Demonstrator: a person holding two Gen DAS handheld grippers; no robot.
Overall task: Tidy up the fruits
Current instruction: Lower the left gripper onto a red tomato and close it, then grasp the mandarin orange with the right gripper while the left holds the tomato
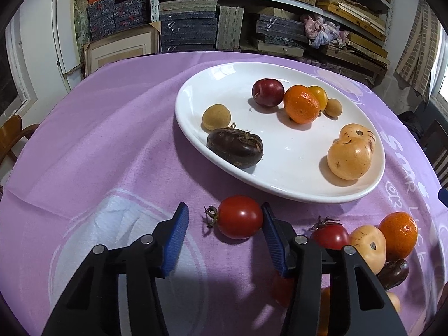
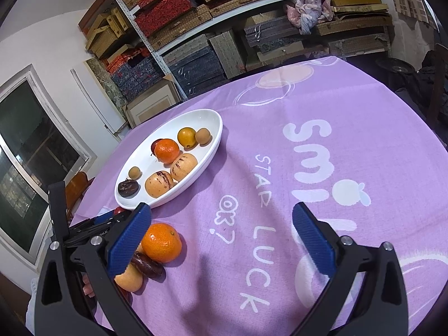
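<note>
Tilting downward, left gripper (image 1: pixel 224 218) brackets tomato (image 1: pixel 239 217) ungripped; right gripper (image 2: pixel 221 231) gapes.

Fruit partly sorted onto a white plate (image 1: pixel 196 128)

A red tomato (image 1: pixel 239 217) lay on its side on the purple cloth, just short of the plate; a plum (image 1: pixel 267 91), tangerine (image 1: pixel 301 103) and pale melons (image 1: pixel 348 158) sat on it.

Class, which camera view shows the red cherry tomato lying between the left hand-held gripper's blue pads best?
The left wrist view: the round red cherry tomato lies whole, stem included, on the purple cloth between the left hand-held gripper pads. The right wrist view shows only a red sliver behind that gripper, beside the white oval plate.
</note>
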